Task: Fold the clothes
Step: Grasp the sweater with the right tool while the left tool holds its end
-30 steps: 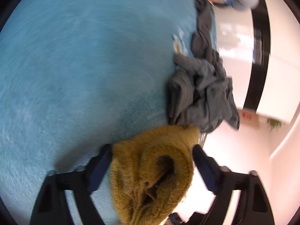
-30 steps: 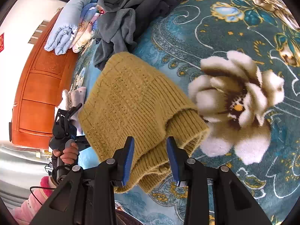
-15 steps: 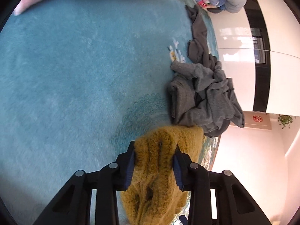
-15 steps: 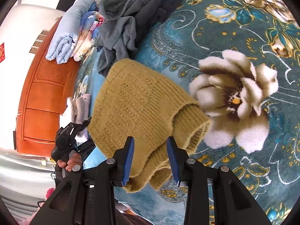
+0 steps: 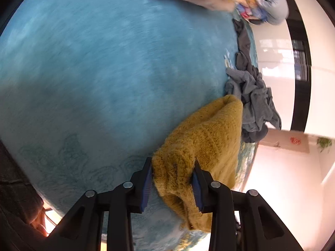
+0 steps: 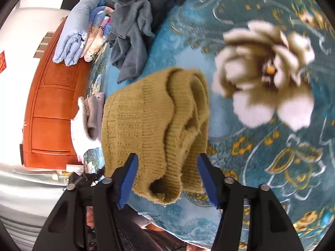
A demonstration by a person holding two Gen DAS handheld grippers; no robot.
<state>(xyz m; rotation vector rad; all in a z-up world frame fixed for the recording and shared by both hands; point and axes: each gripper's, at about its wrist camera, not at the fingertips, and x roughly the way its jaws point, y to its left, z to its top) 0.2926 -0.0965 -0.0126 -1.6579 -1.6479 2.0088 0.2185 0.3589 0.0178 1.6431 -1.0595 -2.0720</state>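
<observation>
A mustard knitted sweater [image 5: 205,138] is bunched over a teal blanket [image 5: 104,73]. My left gripper [image 5: 172,179] is shut on a thick fold of it near its lower edge. In the right wrist view the same sweater [image 6: 155,121] lies folded in layers on the flowered blanket [image 6: 261,167]. My right gripper [image 6: 167,176] is open, its blue pads on either side of the sweater's hem without pinching it.
A crumpled grey garment [image 5: 251,100] lies just beyond the sweater; it also shows in the right wrist view [image 6: 134,25]. Folded light-blue bedding [image 6: 77,33] and a white-pink cloth [image 6: 88,125] lie by an orange wooden headboard [image 6: 50,108]. The bed edge is at the right [image 5: 249,163].
My left gripper closed on the sweater and has carried it up and to the right. My right gripper opened and let go of the hem, and the sweater now lies more bunched.
</observation>
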